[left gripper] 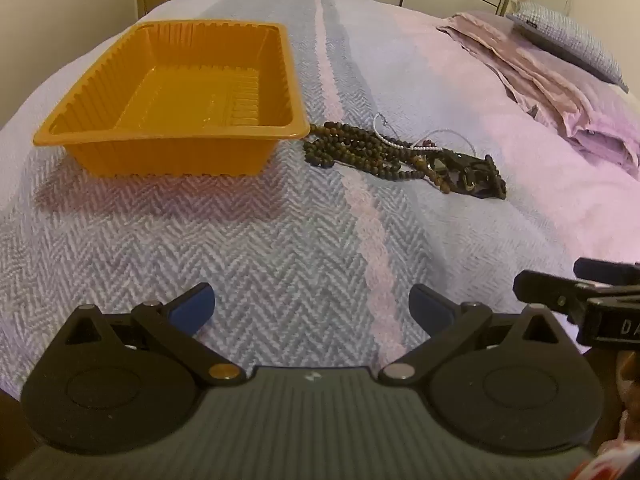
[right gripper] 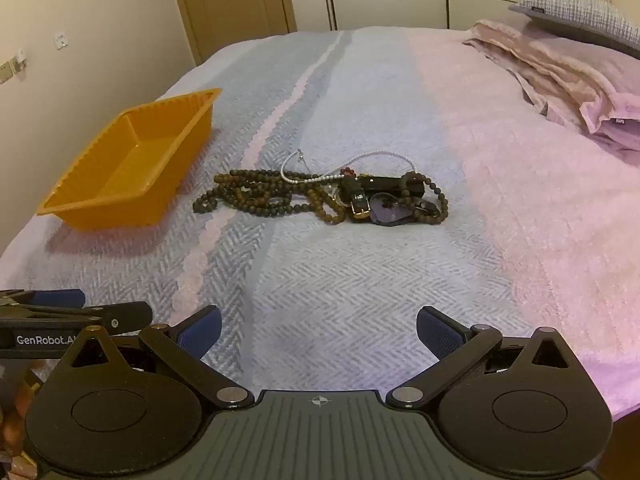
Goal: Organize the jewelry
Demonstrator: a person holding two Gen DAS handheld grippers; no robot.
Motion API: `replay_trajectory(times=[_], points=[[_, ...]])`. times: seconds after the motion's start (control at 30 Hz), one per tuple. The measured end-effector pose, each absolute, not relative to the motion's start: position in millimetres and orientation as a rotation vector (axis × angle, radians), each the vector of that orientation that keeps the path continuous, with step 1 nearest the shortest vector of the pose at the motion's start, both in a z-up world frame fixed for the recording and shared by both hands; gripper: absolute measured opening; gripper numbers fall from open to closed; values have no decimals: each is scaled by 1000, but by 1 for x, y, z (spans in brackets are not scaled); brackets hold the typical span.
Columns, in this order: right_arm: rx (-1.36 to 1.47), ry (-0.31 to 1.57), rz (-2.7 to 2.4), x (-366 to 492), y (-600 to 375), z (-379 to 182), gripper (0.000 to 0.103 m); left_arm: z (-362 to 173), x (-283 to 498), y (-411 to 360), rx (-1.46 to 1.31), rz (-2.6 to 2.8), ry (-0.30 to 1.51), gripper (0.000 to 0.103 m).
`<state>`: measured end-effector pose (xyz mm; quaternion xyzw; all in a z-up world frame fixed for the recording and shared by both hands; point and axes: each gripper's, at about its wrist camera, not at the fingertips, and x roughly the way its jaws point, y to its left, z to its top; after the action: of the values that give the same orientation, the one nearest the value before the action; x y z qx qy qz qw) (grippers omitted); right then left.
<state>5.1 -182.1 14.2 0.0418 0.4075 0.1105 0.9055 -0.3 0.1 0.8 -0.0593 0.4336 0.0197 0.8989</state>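
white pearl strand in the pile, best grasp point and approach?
Grip the pearl strand at its left loop, which arcs clear above the brown bead strands onto bare bedspread. Come from above, fingers straddling the thin strand. Its right end runs into the dark tangle, so expect snagging. The right gripper is open and probably the better placed.

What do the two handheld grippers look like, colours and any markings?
Both match: a ribbed grey body, black round pivot housings with silver pins, black link arms and blue textured fingers. The left gripper shows a small white logo; the right gripper shows a crosshair mark. White "GenRobot.AI" lettering runs along the left one's side.
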Motion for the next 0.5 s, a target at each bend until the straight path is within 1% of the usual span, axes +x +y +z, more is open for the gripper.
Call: replay_trajectory(times=[0.2, 0.27, 0.5], points=[[-49, 791, 238, 3, -169, 17, 103, 5, 1, 6, -168, 35, 899, 101], [-31, 788, 240, 2, -170, 16, 103, 4, 1, 5, -165, 33, 897, 99], [16, 800, 230, 7, -178, 20, 103, 4, -3, 3, -143, 34, 874, 98]])
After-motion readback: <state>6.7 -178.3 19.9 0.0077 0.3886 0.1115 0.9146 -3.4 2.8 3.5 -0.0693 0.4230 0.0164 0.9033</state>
